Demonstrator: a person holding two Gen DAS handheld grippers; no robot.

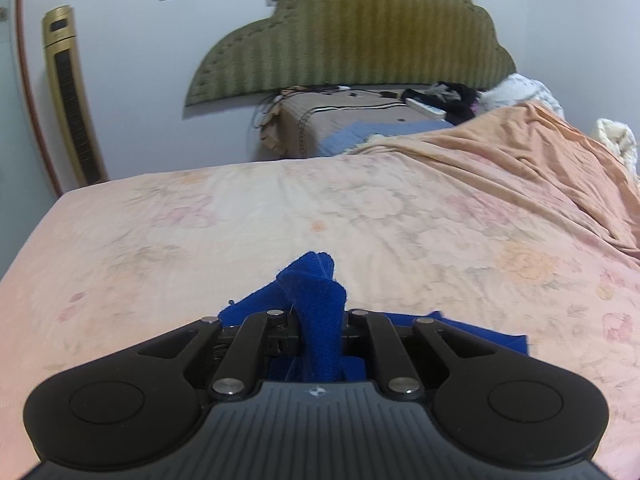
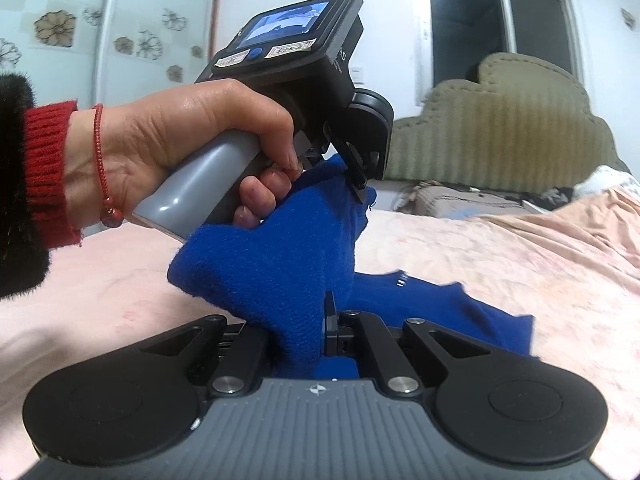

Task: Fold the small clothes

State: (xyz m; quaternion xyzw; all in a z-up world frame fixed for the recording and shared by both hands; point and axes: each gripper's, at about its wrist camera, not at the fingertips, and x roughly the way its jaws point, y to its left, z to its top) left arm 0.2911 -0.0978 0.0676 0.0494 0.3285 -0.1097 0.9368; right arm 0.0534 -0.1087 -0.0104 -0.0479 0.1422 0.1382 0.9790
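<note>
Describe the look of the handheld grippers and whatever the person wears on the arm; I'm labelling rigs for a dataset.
Both grippers, left gripper and right gripper, are matte black with ribbed grey bases, round side discs and silver pivot pins. The left one has a grey handle and small screen. The wrist shows a red knit cuff, black fuzzy sleeve, red beaded bracelet.

Blue garment [image 1: 320, 320] hides both grippers' jaws.

Green scalloped headboard [image 1: 352, 36], gold tower fan [image 1: 70, 96], dark window [image 2: 500, 20].
</note>
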